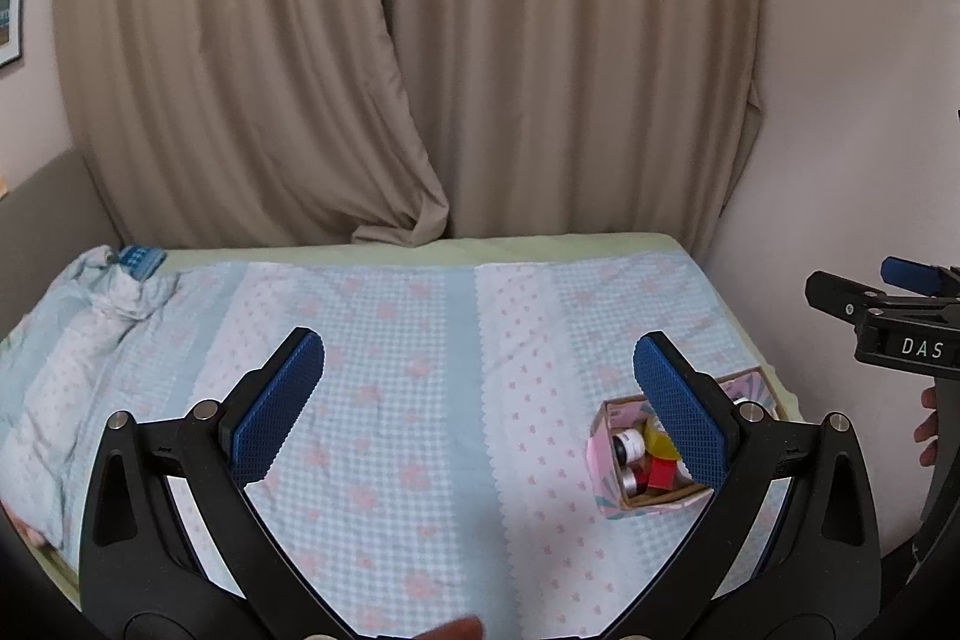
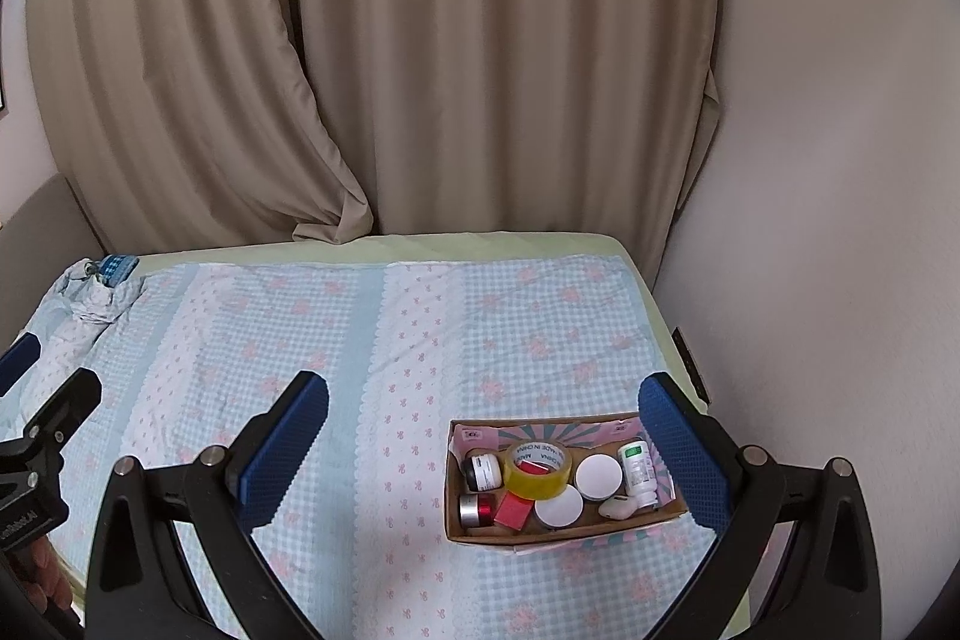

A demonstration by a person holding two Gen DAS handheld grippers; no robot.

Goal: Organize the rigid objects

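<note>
A shallow cardboard box [image 2: 465, 484] sits on the bed at the right. It holds a yellow tape roll [image 2: 536, 469], two white round lids [image 2: 598, 475], a white bottle [image 2: 637, 471], a red block [image 2: 514, 510], a red-and-silver jar [image 2: 475, 510] and a dark jar with a white label [image 2: 483, 472]. My right gripper [image 2: 483, 442] is open and empty above the bed, the box between its fingers. My left gripper [image 1: 479, 403] is open and empty to the left of the box [image 1: 603, 466].
The bed has a blue checked sheet [image 2: 360, 340] with pink flowers. A crumpled cloth with a blue item [image 2: 117, 268] lies at its far left corner. Beige curtains [image 2: 420, 70] hang behind, a white wall [image 2: 810, 220] runs along the right.
</note>
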